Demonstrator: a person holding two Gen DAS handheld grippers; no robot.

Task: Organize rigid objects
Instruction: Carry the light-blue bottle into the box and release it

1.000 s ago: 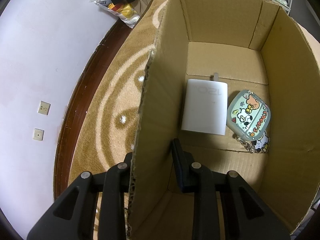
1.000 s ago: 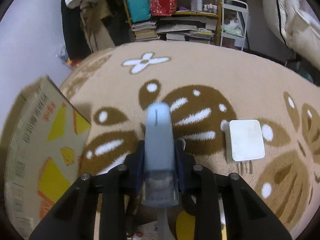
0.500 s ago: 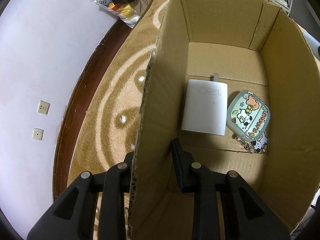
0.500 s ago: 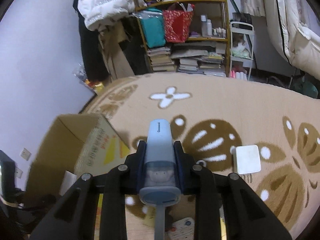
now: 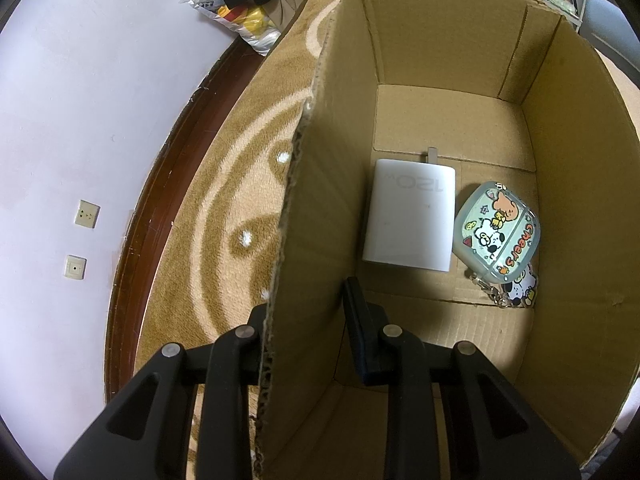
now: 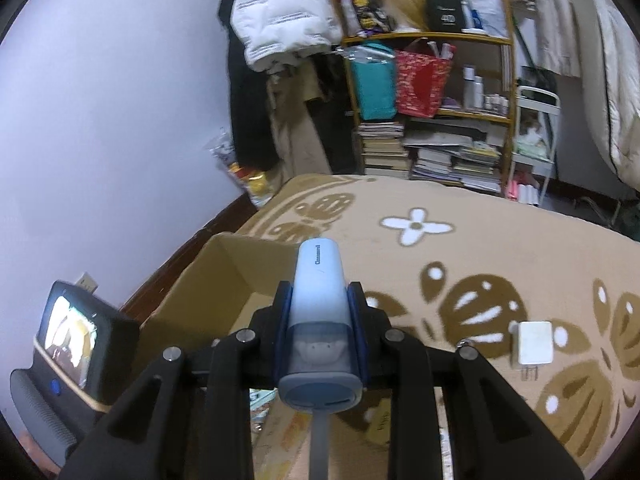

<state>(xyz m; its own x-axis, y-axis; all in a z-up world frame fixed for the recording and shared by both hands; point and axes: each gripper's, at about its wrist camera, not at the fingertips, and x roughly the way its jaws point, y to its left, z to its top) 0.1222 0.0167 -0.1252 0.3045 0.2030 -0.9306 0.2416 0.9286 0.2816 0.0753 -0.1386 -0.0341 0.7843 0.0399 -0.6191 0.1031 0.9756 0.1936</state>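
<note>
Carpet (image 6: pixel 500 256) | left tongs (image 5: pixel 308 312) pinch box wall (image 5: pixel 316 208); right tongs (image 6: pixel 320 312) pinch blue device (image 6: pixel 318 300)

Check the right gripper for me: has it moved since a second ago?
Yes. The right gripper, shut on the blue device, has risen and swung left: the white charger on the rug has shrunk toward the right edge, and the open cardboard box now lies ahead.

Cardboard box (image 5: pixel 452 52) was plain tan inside; in it a white charger (image 5: pixel 408 216) w/ grey "120w" print & a pale green earbud case (image 5: pixel 498 230) w/ cartoon animals. Carpet (image 6: pixel 500 264) was beige w/ brown leaf shapes & white flowers. Pale blue device (image 6: pixel 319 296) w/ clear lower part.
</note>
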